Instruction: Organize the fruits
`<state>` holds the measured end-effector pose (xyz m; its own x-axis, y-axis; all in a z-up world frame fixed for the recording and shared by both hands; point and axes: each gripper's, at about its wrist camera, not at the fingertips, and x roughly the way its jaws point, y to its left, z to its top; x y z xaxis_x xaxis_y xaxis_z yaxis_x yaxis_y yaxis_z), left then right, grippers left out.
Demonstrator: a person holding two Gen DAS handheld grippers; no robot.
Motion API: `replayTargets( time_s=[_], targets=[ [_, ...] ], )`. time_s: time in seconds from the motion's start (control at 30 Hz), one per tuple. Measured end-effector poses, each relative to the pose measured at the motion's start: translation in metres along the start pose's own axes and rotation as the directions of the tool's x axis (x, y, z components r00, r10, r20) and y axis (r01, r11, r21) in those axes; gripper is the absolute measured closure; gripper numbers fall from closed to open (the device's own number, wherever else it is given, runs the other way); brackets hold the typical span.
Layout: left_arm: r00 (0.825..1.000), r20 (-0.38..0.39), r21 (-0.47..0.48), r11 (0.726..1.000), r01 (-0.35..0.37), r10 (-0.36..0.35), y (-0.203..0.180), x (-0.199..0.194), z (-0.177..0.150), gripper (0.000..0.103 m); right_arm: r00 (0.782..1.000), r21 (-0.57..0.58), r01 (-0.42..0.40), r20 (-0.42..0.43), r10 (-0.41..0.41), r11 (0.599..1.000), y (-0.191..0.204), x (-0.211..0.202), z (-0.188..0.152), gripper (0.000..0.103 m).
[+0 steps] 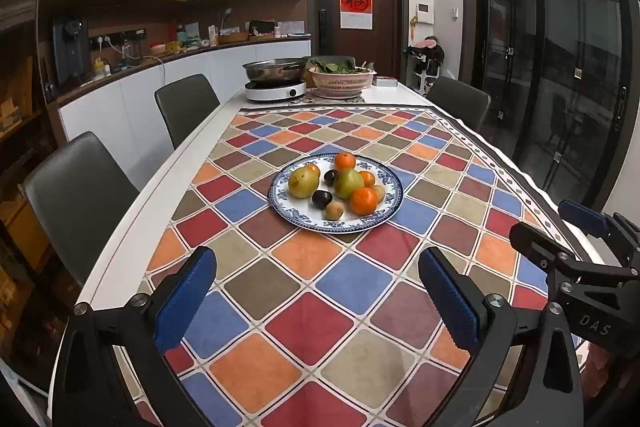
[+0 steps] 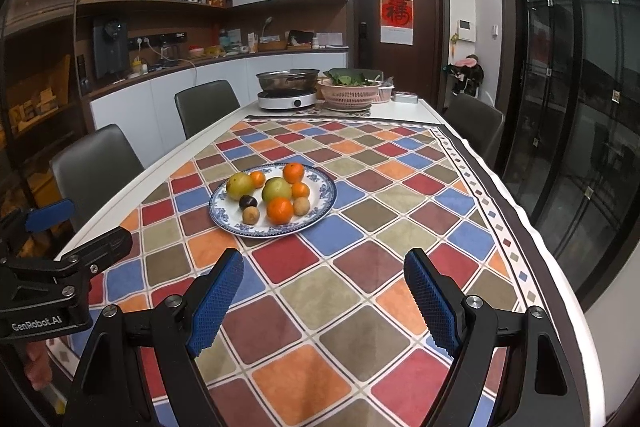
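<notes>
Left hand-held gripper wide apart and holding nothing, hovering low over the checked cloth on the surface, short of the fruit. Ahead, all visible fruit gathered on the blue-rimmed plate: two green-yellow pears, several oranges, dark plums and small tan fruits, some touching, none seen loose on the cloth. Possibly an already tidied plate, or a mixed pile awaiting sorting by kind; impossible to settle from here. Count of small fruits behind the pears uncertain, since partly hidden. If any pick is called for: best to approach from above, straddle a single fruit at its widest part, close gently to avoid bruising, and avoid nudging round neighbours off the plate. Right hand-held gripper likewise wide and empty, beside the left one, near the cloth's front edge.
</notes>
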<state>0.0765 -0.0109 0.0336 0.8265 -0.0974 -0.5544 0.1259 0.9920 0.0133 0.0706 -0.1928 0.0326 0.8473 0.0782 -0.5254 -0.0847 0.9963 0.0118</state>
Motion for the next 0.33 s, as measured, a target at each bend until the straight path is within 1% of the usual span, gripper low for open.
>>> replayTargets(
  time_s=[0.13,0.33],
  targets=[
    [1.0,0.011,0.001,1.0,-0.009,0.009,-0.0006,-0.0021,0.0006,0.0,1.0,-0.002,-0.003,-0.001,0.003,1.0,0.0004,-0.0002,-0.0007,0.02],
    [1.0,0.005,0.005,1.0,-0.017,0.017,-0.0016,0.0002,0.0009,0.0,1.0,-0.001,-0.002,-0.006,0.002,1.0,0.0007,0.0009,-0.0015,0.02]
  ],
)
